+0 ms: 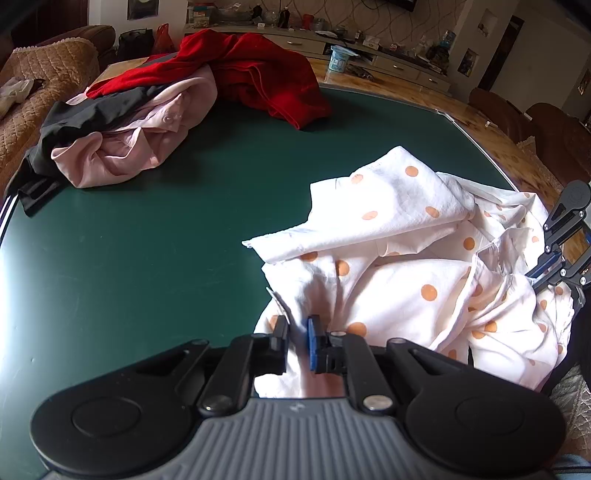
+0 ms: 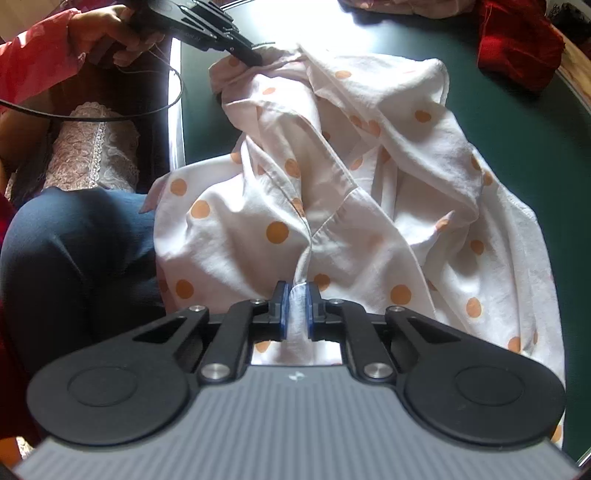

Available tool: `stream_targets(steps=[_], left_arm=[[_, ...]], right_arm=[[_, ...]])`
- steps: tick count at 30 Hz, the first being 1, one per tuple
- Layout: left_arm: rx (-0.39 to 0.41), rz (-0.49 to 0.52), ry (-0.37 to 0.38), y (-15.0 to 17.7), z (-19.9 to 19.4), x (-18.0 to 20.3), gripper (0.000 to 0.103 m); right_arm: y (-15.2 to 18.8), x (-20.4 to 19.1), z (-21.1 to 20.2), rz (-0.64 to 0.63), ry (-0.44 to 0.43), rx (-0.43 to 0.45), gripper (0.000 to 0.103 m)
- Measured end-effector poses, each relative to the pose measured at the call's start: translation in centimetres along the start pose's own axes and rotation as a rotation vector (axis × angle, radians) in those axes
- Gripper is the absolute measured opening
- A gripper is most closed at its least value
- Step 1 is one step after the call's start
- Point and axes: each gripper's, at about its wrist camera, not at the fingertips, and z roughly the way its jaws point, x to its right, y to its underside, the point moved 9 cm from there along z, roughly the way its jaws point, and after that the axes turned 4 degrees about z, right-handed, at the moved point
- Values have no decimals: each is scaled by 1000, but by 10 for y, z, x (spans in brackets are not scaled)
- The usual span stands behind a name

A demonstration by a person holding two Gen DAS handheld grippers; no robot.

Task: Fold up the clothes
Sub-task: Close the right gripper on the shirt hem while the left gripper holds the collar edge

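My left gripper [image 1: 297, 341] is closed down on an edge of the dotted shirt [image 1: 417, 273], white cloth with orange spots; only a thin gap shows between the pads, with fabric pinched in it. My right gripper [image 2: 296, 308] is clamped the same way on a folded seam of the shirt, a strip of cloth squeezed between its blue pads [image 2: 283, 310]. From the right wrist view I can see my left hand [image 2: 110, 31] around the other tool's handle, its tips biting into the shirt's far corner.

The shirt lies crumpled on the near right part of the table [image 1: 155, 258], a dark green top with a pale rim. Part of it hangs over the edge toward my lap [image 2: 74, 251], where my dark trousers show. A black cable [image 2: 110, 117] loops past my red sleeve [image 2: 33, 55].

Across the green surface, well apart from the shirt, sits a heap of pink cloth [image 1: 140, 140] with a black garment [image 1: 66, 125] draped on it, and a red garment [image 1: 258, 74] touching that heap at the far side. Past the green top the surface turns to glossy wood [image 1: 424, 96], where a small blue-and-white cup [image 1: 339, 59] stands.

Beyond are a brown quilted sofa [image 1: 48, 85] on the left, a long low cabinet [image 1: 369, 48] cluttered with small things, and patterned wallpaper [image 1: 332, 11] behind it. A lace-covered seat [image 2: 92, 147] stands beside my leg.
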Motion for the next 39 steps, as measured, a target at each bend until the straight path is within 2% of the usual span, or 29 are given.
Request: stream_targets(steps=[5, 7, 10, 13, 15, 16, 20, 24, 27, 32, 38, 39], left_arm=[[-1, 0, -1, 0, 0, 1, 11], [-1, 1, -2, 0, 0, 1, 11], [-3, -1, -1, 1, 1, 1, 12], [-4, -2, 2, 1, 1, 1, 12], [-5, -1, 4, 1, 2, 0, 12], [-5, 0, 5, 1, 3, 0, 12], [-4, 1, 8, 2, 4, 0, 12], [0, -3, 13, 3, 5, -1, 12], [2, -7, 15, 3, 5, -1, 12], [1, -3, 15, 3, 5, -2, 14], [2, -7, 17, 3, 5, -2, 14], [2, -7, 17, 3, 5, -2, 14]], right_arm=[[-30, -5, -29, -86, 123, 116, 11], [-41, -5, -31, -137, 169, 122, 11], [-53, -1, -11, -197, 250, 100, 11], [-50, 0, 14, -250, 306, 58, 24], [-46, -3, 15, -294, 325, 66, 39], [-45, -4, 14, -309, 330, 70, 41], [-45, 5, -9, -261, 280, 98, 44], [-46, 26, -18, -174, 187, 74, 44], [-43, 36, -9, -156, 140, 21, 44], [-35, 41, 14, -187, 149, -55, 44], [-32, 33, 25, -161, 67, -74, 44], [-32, 31, 26, -163, 73, -70, 41]])
